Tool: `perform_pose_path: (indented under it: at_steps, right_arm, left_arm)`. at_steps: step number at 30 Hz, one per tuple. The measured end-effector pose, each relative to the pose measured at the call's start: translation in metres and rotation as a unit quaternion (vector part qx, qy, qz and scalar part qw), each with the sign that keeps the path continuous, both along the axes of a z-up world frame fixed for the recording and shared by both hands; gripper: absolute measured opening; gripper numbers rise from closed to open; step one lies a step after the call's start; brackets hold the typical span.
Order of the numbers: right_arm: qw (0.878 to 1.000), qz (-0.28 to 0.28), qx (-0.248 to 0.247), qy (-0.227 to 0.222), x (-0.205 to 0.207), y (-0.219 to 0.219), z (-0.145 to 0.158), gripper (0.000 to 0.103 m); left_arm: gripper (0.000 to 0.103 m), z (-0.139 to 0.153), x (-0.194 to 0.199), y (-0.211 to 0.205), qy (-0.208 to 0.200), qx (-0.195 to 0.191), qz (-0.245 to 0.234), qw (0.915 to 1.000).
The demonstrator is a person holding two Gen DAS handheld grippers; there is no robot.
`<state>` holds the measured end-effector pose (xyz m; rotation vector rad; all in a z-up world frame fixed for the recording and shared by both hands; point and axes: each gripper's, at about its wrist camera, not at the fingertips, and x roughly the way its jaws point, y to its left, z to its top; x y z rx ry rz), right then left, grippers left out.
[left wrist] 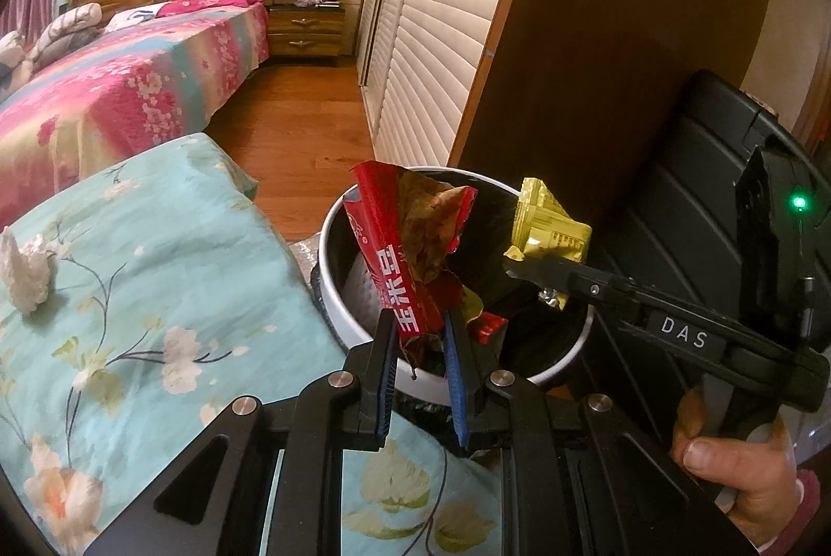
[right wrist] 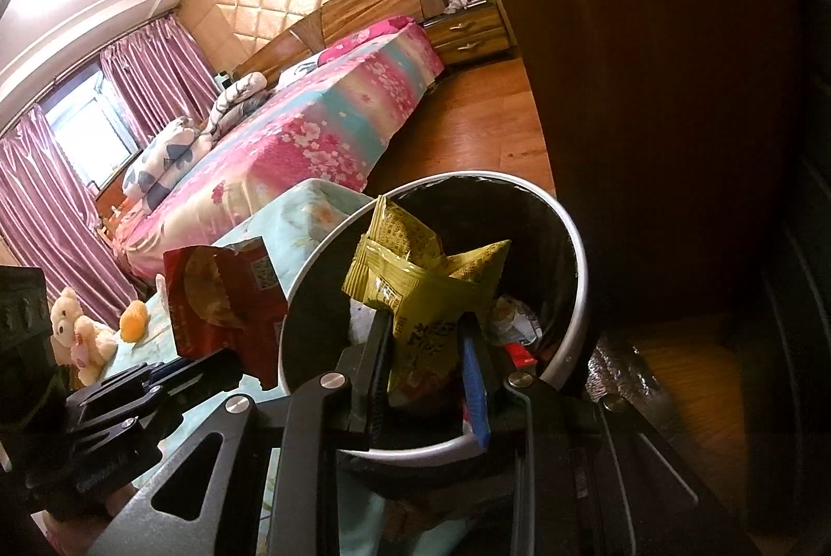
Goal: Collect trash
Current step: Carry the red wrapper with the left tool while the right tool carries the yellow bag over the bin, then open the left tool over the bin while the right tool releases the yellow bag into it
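The red wrapper (left wrist: 402,254) is pinched between the left tongs (left wrist: 419,322) and is held above the open trash bin (left wrist: 337,296), near its rim. The yellow wrapper (right wrist: 415,291) is clamped in the right tongs (right wrist: 423,338) directly over the bin's mouth. A crumpled white tissue (left wrist: 26,267) lies on the turquoise floral cover (left wrist: 156,296) beside the bin.

two wrappers (left wrist: 402,265), one bin (left wrist: 332,296), perhaps two toys (right wrist: 78,327)
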<state>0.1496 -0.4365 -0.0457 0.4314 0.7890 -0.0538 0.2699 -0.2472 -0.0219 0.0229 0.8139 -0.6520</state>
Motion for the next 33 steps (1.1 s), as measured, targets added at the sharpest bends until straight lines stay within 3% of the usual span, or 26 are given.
perform_pose_path:
  at_steps: [17,20,22,26,33]
  right_arm:
    - [1.000,-0.001,-0.001,0.016,0.012,-0.002,-0.002,0.029]
    - [1.000,0.001,0.003,0.022,0.014,-0.003,-0.004,0.030]
    - [1.000,0.000,0.007,0.025,0.015,-0.005,-0.005,0.041]
    - [1.000,-0.006,0.013,0.021,0.015,-0.008,-0.002,0.052]
    - [1.000,-0.009,0.017,0.007,0.009,-0.004,0.006,0.064]
  left_arm:
    - [0.018,0.000,-0.003,-0.005,0.011,0.010,-0.009,0.9998]
    - [0.026,0.001,-0.003,-0.005,0.017,0.008,-0.007,0.9998]
    - [0.033,0.002,-0.003,-0.005,0.019,0.005,-0.004,0.9998]
    - [0.046,0.006,-0.010,-0.002,0.009,0.007,-0.005,0.9999]
    - [0.049,0.001,-0.021,0.018,0.013,0.003,0.012,0.9998]
